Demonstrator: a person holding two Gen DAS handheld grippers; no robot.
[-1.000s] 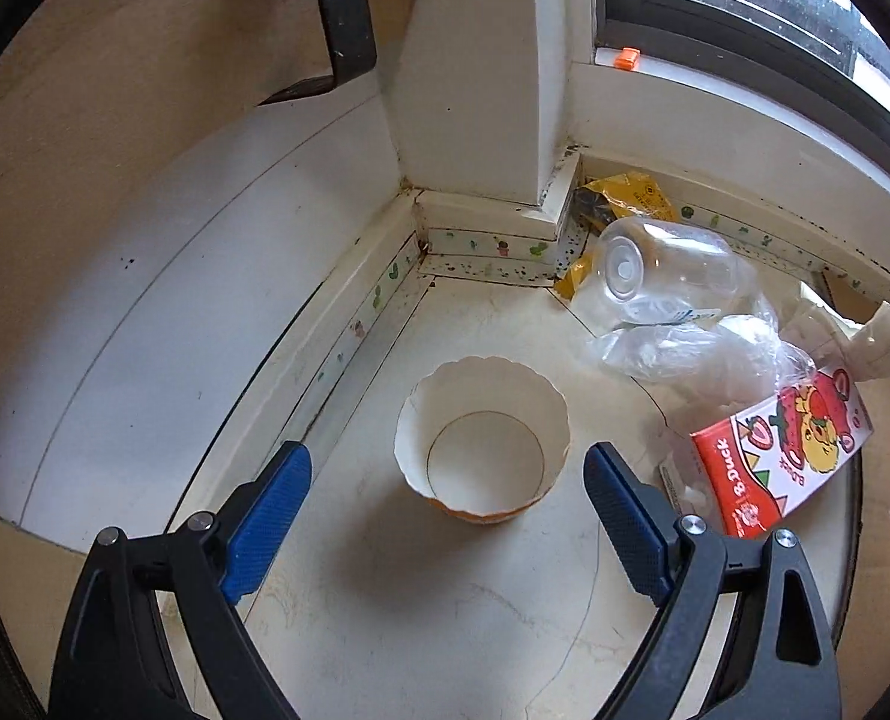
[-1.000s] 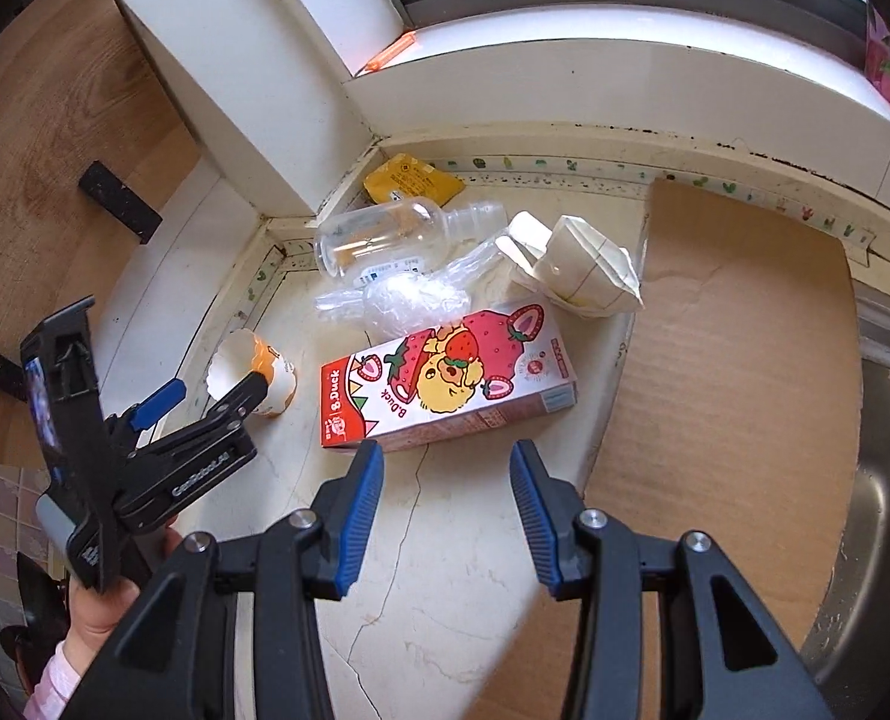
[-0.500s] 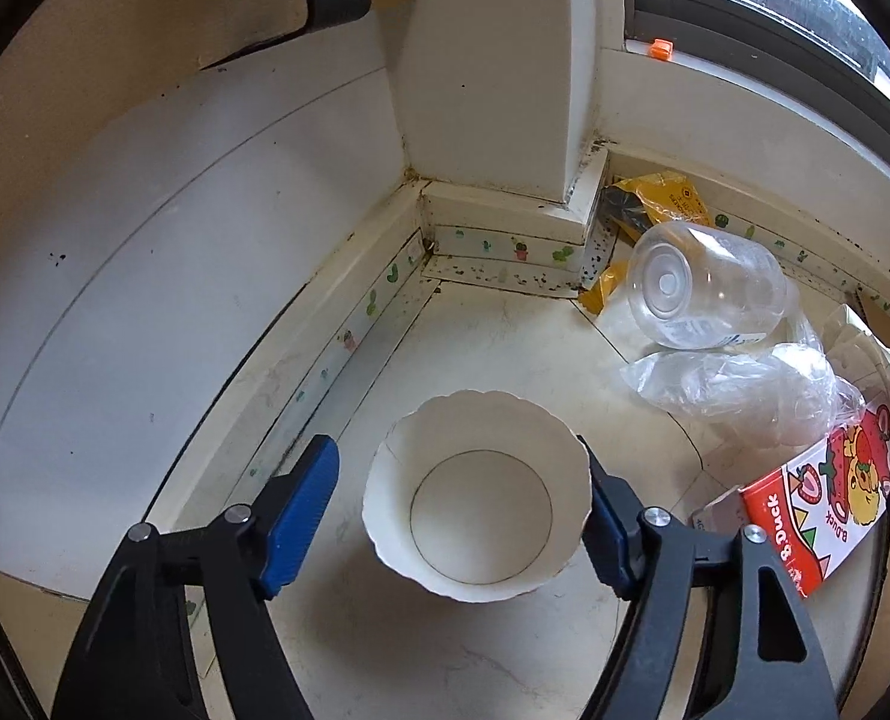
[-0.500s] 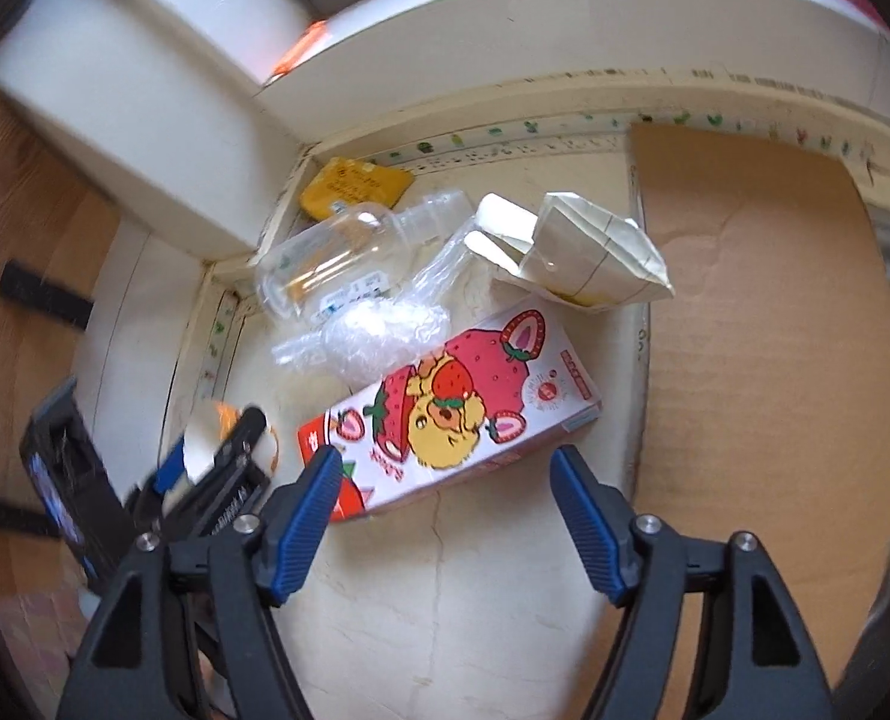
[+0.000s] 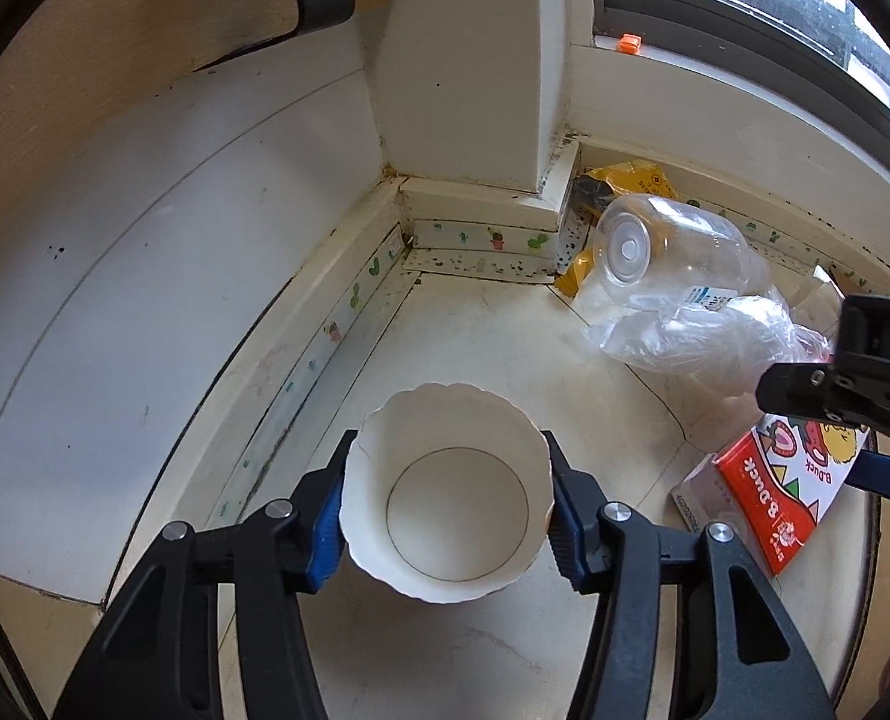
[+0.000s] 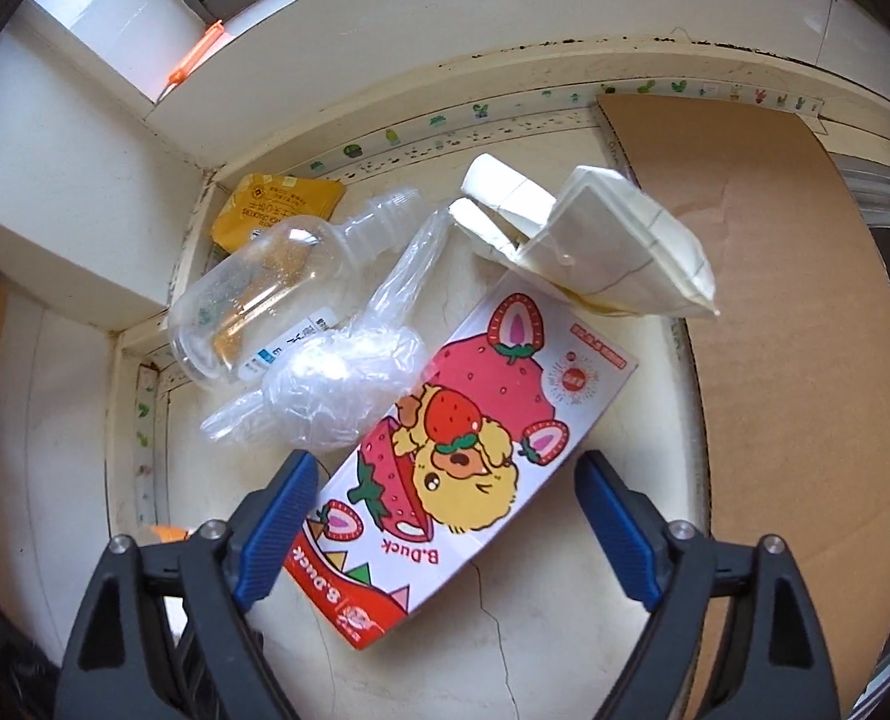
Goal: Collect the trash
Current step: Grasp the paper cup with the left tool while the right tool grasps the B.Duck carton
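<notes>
The left hand-held gripper (image 5: 448,513) has just been closing, and its blue pads now press both sides of the white paper cup (image 5: 445,492), which stands upright on the pale counter (image 5: 505,324) near the corner of the wall trim. The rim already looks a little out of round, so the squeeze should stay light: firm enough to lift, not so hard that the thin wall folds. A straight lift clear of the counter looks best.

The right hand-held gripper (image 6: 445,516) has just been opening and its jaws stand wide apart, with the near end of the B.Duck strawberry carton (image 6: 463,450) lying flat between them; the pads do not touch it yet. The carton lies askew to the jaws, so turning the gripper to meet its long edges squarely should help before closing. A crumpled clear plastic bag (image 6: 336,390) touches the carton's side near the left pad and could get caught in the grip. An empty clear plastic bottle (image 6: 258,294), a yellow packet (image 6: 276,204) and a flattened white carton (image 6: 613,252) lie beyond.

Both grippers point steeply down at the counter, side by side.
</notes>
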